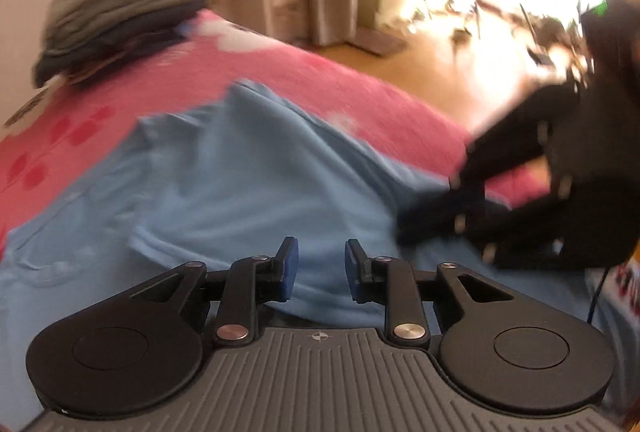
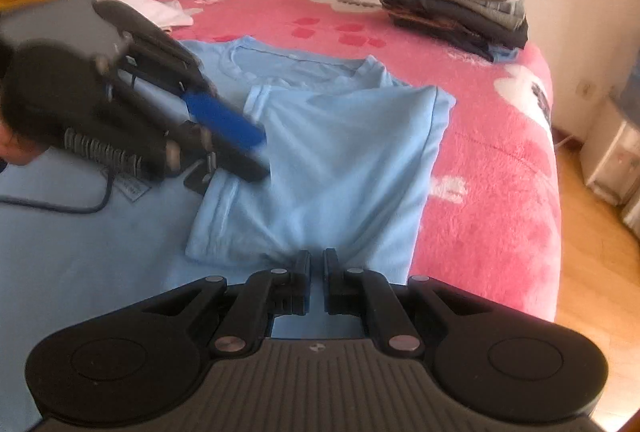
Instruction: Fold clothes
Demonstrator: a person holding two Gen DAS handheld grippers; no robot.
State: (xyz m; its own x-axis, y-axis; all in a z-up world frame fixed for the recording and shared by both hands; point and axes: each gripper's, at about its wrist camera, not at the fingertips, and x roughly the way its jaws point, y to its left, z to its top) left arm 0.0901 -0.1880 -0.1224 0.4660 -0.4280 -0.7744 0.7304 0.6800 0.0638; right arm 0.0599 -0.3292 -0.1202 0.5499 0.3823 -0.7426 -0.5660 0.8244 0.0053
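A light blue T-shirt (image 1: 220,184) (image 2: 340,152) lies on the pink bed, collar at the far end, with one side folded over onto its middle. My left gripper (image 1: 318,246) (image 2: 264,156) hovers just above the shirt with its blue pads (image 1: 289,268) apart and nothing between them. My right gripper (image 2: 317,256) (image 1: 404,228) sits at the shirt's near part; its jaws are almost together, and the fabric puckers into creases right at the fingertips.
A pink flowered blanket (image 2: 500,172) (image 1: 320,80) covers the bed. A stack of folded grey and dark clothes (image 2: 452,0) (image 1: 116,16) sits at the far corner. A white garment (image 2: 160,10) lies at the far left. Wooden floor (image 2: 592,252) runs beyond the bed's right edge.
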